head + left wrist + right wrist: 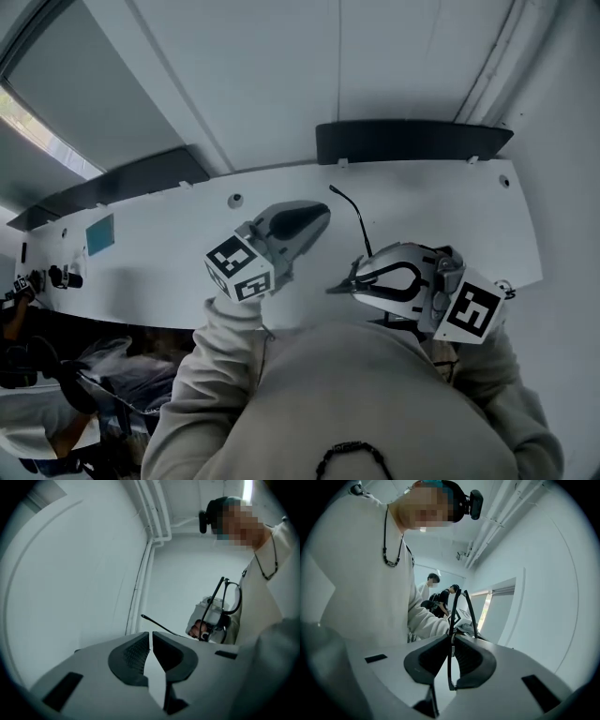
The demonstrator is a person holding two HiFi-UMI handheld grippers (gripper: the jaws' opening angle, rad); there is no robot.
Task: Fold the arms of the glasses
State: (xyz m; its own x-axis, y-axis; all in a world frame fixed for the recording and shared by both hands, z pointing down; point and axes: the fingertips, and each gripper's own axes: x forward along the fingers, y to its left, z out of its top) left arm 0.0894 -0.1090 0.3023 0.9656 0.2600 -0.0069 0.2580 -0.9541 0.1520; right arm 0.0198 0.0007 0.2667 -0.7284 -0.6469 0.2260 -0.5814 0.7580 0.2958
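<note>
**A:** What's the layout?

**B:** A white surface point(450, 211) runs across below. Both tools are raised over its near edge, in front of the person's chest. The right hand-held gripper point(452, 641) is clamped on the glasses point(231, 599), with a thin black part of the frame pinched between its pads. That puts the glasses in the air, clear of the surface.

**A:** And the left one?

**B:** The left hand-held gripper point(151, 637) is narrow, with only a slit between its jaws and nothing in it. It is near the glasses but apart from them.

**A:** Is anything folded yet?

**B:** I'd judge not. One arm point(352, 212) juts out straight from the frame. I can't tell about the other.

**A:** So what's next?

**B:** Probably the first fold. The left tip should meet that arm near its free end and swing it gently in toward the lenses, with the right grip held firm.
</note>
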